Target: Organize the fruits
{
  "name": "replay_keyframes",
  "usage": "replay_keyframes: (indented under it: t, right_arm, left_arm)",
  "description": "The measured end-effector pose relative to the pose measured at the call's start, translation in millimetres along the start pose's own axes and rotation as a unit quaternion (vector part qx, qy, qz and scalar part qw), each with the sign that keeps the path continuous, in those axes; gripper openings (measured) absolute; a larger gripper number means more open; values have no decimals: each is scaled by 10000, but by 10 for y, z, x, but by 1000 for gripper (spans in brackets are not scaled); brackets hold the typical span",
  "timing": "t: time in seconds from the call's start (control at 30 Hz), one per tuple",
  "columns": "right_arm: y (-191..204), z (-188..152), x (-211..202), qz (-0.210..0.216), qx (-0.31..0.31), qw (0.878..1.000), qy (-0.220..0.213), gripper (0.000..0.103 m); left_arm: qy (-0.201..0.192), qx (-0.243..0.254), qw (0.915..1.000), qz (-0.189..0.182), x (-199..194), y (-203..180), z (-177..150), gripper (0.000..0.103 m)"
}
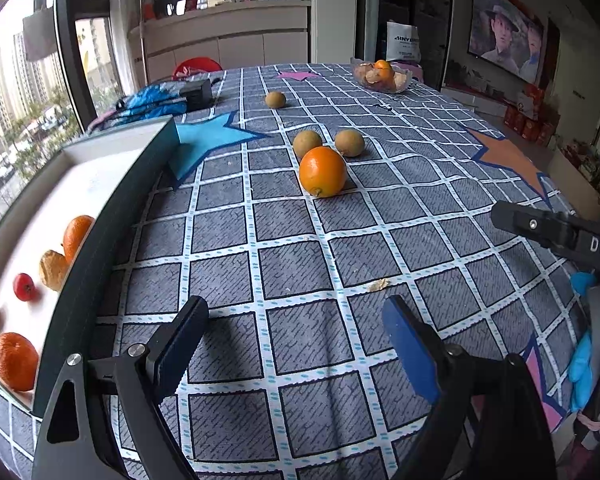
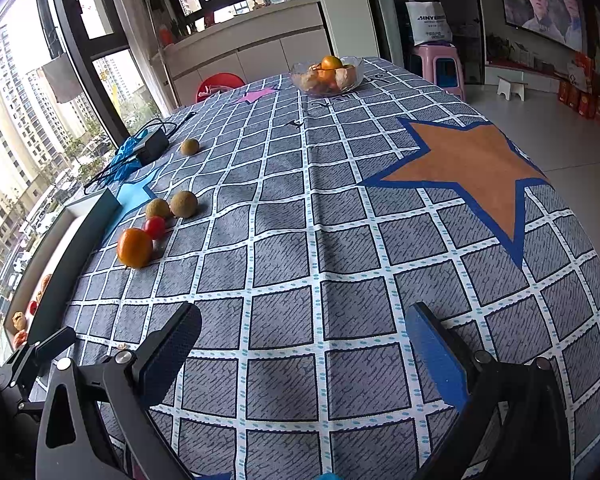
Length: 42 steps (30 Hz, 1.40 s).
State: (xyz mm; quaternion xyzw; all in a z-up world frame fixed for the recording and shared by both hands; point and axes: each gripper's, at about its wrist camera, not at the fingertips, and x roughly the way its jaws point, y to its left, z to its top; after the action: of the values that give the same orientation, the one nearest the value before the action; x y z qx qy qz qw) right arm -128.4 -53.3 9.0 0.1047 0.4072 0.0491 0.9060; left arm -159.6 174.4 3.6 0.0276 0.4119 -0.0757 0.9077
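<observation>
In the left wrist view an orange (image 1: 323, 171) lies mid-table, with two brown kiwis (image 1: 307, 143) (image 1: 349, 142) just behind it and a third kiwi (image 1: 275, 99) farther back. My left gripper (image 1: 294, 312) hovers open over bare cloth, well short of the orange. At the left, a dark-rimmed white tray (image 1: 112, 216) holds two oranges, two walnuts and a small red fruit (image 1: 25, 287). My right gripper (image 2: 304, 316) is open and empty over the checked cloth. From its view the orange (image 2: 135, 247) lies far left, with a small red fruit (image 2: 155, 227) right behind it.
A glass bowl (image 1: 404, 80) of oranges and peels stands at the far end of the table. A black adapter (image 2: 152, 146) with cable lies on a blue bag by the window. A peel scrap (image 1: 378, 285) lies on the cloth. The table edge drops off on the right toward a pink stool (image 2: 436, 64).
</observation>
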Motion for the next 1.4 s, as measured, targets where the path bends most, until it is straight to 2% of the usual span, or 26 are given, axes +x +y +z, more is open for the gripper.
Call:
replay_keyframes:
  t: [0.23,0.43,0.57,0.7,0.73,0.87,0.93,1.03,1.07,1.23,1.4]
  right_arm:
    - [-4,-7,-4,39,18,10000,-13,103]
    - [-7,-4,-5,39,16,10000,-12,103]
    - [-3,-2,-2,29,7,10000,-7,103]
    - [2,4,2,-5,-31,10000,14,103]
    - [6,5,5,-11,-39,10000,18,103]
    - [24,12,18,-60,-85,9999,46,103]
    - [39,17,30,-110,-131,9998,75,103]
    - [80,19,53,-228,-247,9993,146,103]
    - [101,19,67,-295,-317,9989,189,103]
    - [281,9,186,-827,-870,9915,506,103]
    - [361,81,275,-645,-1143,9890,676,103]
  left_arm:
    - [212,61,9997,-70,42,25,94,92]
    - [330,-222,9987,-308,131,68,478,92]
    - [508,-257,9981,-236,330,5,738,89]
    - [774,-263,9965,-172,566,-57,854,74]
    - [821,-288,9961,-169,623,-62,877,73]
    - [740,-292,9968,-108,672,-78,932,68]
    - [731,-335,9967,-143,691,-68,958,62]
    - [719,-352,9966,-188,701,-60,984,46]
    - [720,-358,9965,-237,703,-49,990,37]
    - [690,-278,9968,-307,642,8,923,37]
    - [625,-43,9976,-282,429,83,663,37]
